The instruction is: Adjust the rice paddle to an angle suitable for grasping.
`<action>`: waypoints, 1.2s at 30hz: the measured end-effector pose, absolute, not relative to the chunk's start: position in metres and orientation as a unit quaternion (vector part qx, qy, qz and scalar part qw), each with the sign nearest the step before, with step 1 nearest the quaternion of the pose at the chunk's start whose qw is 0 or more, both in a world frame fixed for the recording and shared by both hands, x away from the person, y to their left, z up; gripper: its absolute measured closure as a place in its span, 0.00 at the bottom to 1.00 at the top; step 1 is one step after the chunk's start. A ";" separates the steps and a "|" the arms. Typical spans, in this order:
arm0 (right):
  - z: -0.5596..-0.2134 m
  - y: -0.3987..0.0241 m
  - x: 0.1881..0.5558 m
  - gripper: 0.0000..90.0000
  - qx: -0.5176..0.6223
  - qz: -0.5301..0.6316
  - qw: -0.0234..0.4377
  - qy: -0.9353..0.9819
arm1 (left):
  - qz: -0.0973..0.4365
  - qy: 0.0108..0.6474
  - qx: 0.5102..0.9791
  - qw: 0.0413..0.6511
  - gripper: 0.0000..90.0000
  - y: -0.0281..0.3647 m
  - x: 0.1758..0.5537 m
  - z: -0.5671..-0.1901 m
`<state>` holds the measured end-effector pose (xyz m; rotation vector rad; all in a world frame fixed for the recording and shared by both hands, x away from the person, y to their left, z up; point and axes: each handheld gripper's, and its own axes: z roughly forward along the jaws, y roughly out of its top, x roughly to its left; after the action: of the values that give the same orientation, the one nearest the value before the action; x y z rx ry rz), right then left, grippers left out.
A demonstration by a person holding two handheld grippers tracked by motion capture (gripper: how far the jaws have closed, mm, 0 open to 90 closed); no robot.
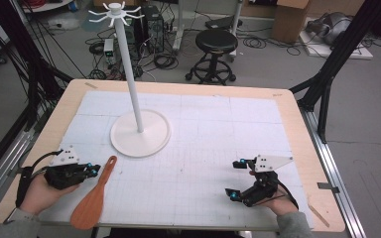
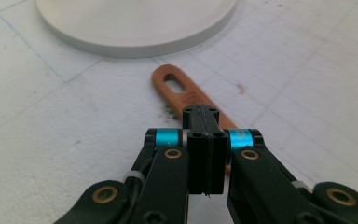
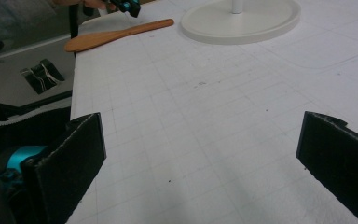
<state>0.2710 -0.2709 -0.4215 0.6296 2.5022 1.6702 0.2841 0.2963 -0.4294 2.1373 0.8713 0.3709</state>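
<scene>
Left gripper (image 1: pixel 95 170), jaws closed and empty, sits at 9 o'clock of the flat orange-brown wooden spatula (image 1: pixel 93 198); right gripper (image 1: pixel 236 179) gapes wide, empty.

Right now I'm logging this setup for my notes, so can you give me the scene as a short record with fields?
Surface: white gridded mat on a wooden table
Tool: flat orange-brown wooden spatula, lying near the mat's front left edge
Stand: tall white pole rack with round base, hooks bare
Left claw: shut, empty, beside the spatula's handle
Right claw: open, empty, over bare mat
</scene>
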 end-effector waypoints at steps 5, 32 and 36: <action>-0.422 -0.271 0.271 0.00 0.204 0.542 0.033 0.814 | 0.139 0.352 0.845 0.379 1.00 0.295 0.293 -0.436; -0.421 -0.273 0.272 0.00 0.205 0.544 0.038 0.813 | 0.110 0.304 0.877 0.356 1.00 0.253 0.282 -0.435; -0.421 -0.273 0.271 0.00 0.207 0.543 0.037 0.813 | 0.109 0.287 0.887 0.345 1.00 0.239 0.280 -0.433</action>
<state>0.2711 -0.2730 -0.4209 0.6348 2.4961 1.6680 0.2800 0.2387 -0.4328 2.3035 0.7454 0.2834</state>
